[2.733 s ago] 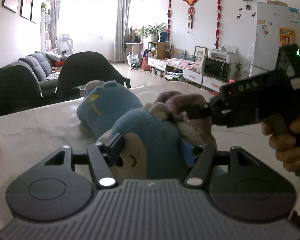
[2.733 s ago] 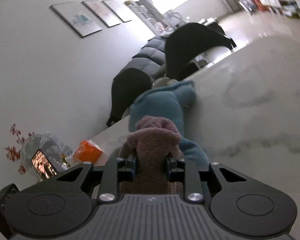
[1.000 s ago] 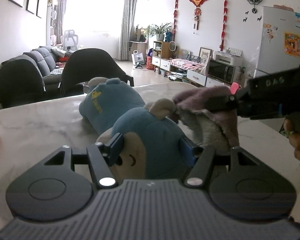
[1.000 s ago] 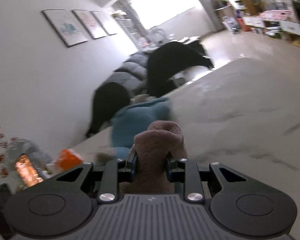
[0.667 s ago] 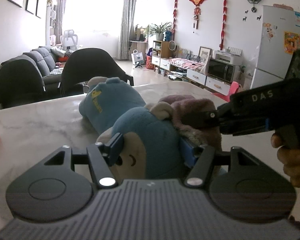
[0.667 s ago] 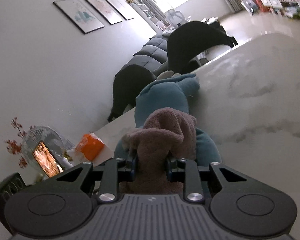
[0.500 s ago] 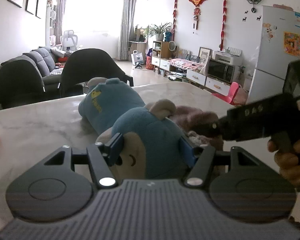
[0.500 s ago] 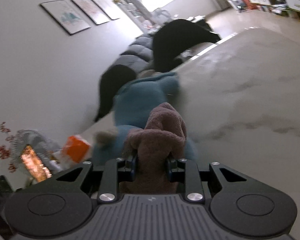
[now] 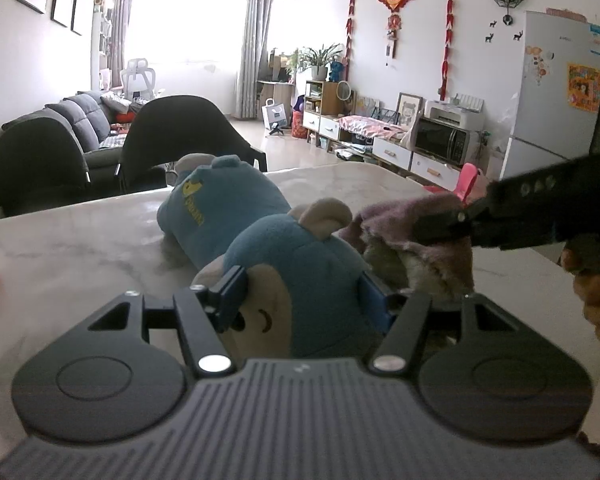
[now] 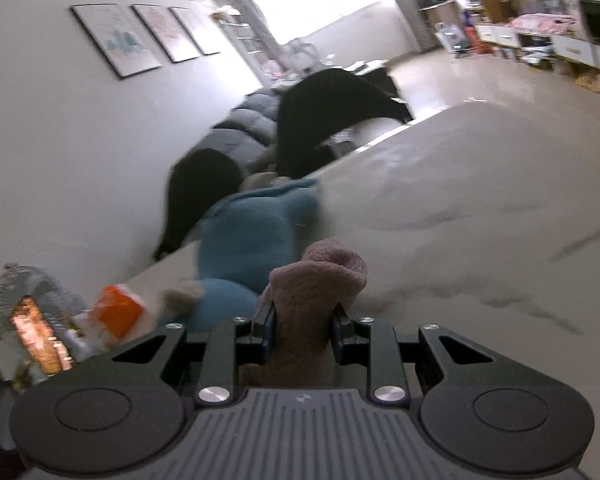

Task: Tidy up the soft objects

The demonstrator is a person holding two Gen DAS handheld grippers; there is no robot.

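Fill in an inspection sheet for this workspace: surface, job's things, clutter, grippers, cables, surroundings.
Surface: marble table, pale and veined.
Job's things: blue plush lying on the table; mauve towel lifted beside the plush's head.
Clutter: orange box near the table's edge.
Grippers: left gripper shut on the plush's head; right gripper shut on the towel.
Cables: nothing seen.
Surroundings: black chairs, grey sofa, fridge, microwave.

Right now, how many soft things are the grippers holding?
2: the blue plush monkey lying on the marble table, clamped by the left gripper; the mauve fleece cloth in the right gripper.
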